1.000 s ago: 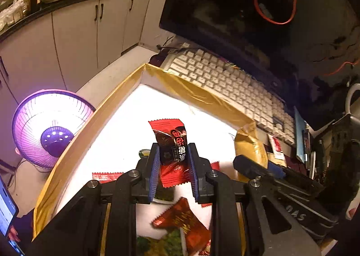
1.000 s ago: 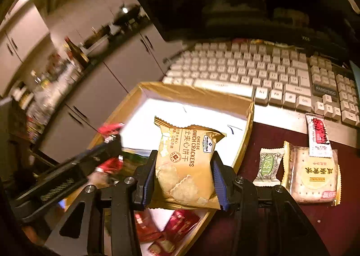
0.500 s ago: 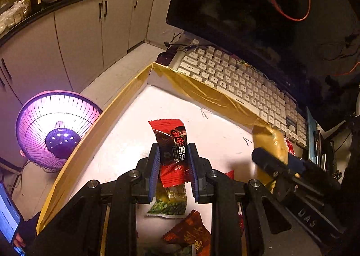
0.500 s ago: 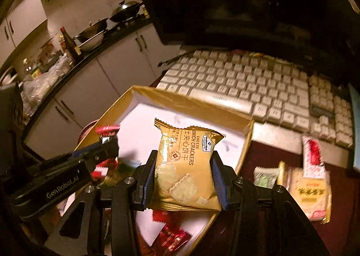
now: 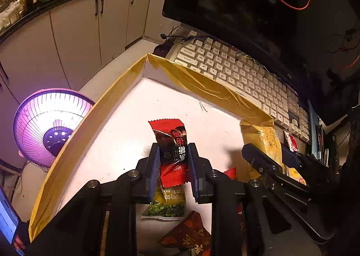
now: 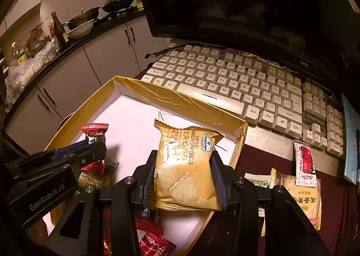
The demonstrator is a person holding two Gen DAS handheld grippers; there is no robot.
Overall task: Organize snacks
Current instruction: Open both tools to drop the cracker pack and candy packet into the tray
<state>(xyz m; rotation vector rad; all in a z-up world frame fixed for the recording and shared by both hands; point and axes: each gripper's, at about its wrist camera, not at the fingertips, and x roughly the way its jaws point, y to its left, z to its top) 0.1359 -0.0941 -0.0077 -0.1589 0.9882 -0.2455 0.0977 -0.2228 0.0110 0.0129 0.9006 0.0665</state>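
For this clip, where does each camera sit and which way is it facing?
Left wrist: on the left hand-held gripper, looking along its fingers into the gold-rimmed box; it grips a red snack packet.
Right wrist: on the right hand-held gripper, facing box and keyboard; it grips a cheese cracker pack.
Shared: box, keyboard, each other's gripper.

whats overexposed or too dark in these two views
Left wrist view: the heater glows blown-out purple, the box floor glares white, the monitor is near black. Right wrist view: the cracker packet is warmly lit and legible, the frame corners vignette dark.
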